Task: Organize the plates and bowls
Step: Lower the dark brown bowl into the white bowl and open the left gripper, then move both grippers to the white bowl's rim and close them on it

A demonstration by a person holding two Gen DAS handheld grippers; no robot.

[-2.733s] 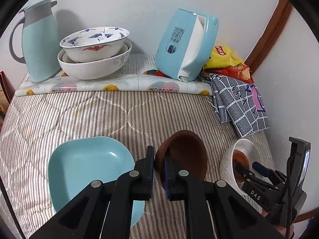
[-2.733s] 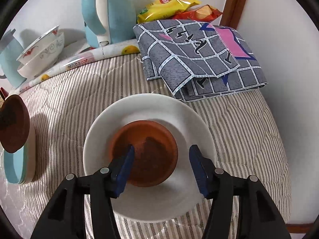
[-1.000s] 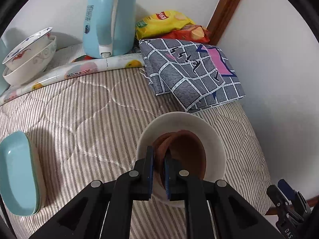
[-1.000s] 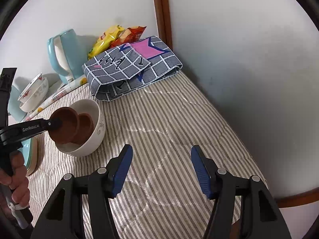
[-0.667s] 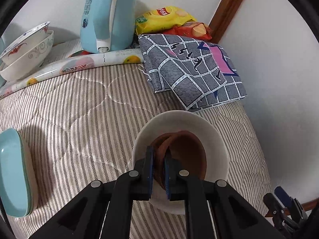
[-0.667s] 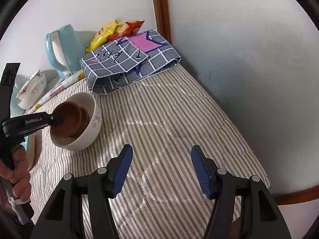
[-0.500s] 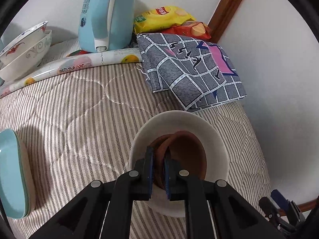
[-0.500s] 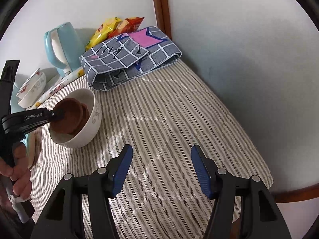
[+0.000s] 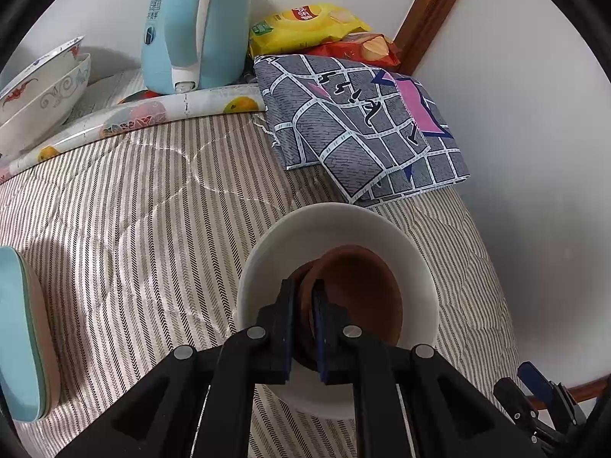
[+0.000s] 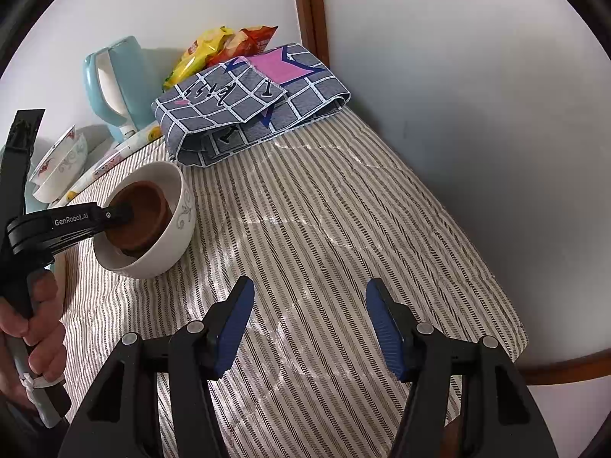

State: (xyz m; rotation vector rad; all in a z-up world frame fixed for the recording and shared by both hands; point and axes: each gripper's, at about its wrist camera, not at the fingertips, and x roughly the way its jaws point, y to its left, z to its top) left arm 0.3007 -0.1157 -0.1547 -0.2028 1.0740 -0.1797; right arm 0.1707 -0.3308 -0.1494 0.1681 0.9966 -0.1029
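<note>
Left tool (image 9: 302, 328): clenched on the near rim of a small brown bowl (image 9: 357, 294), one finger inside the rim and one outside. The brown bowl sits tilted within a white bowl (image 9: 332, 229); a second brown bowl appears nested beneath it. Whether the gripped bowl rests fully on the one below cannot be told. In the right wrist view, the left tool reaches into the white bowl from the left, carried by a hand (image 10: 36, 328).

White bowl: stands on the striped quilted cover (image 9: 133, 229), just in front of a folded grey checked cloth (image 9: 359, 129).

Right tool (image 10: 309, 324): released, nothing between its blue pads, poised over bare striped cover, well apart from the white bowl.

Light blue dish (image 9: 17, 336): at the left edge of the left wrist view, apart from both tools.
</note>
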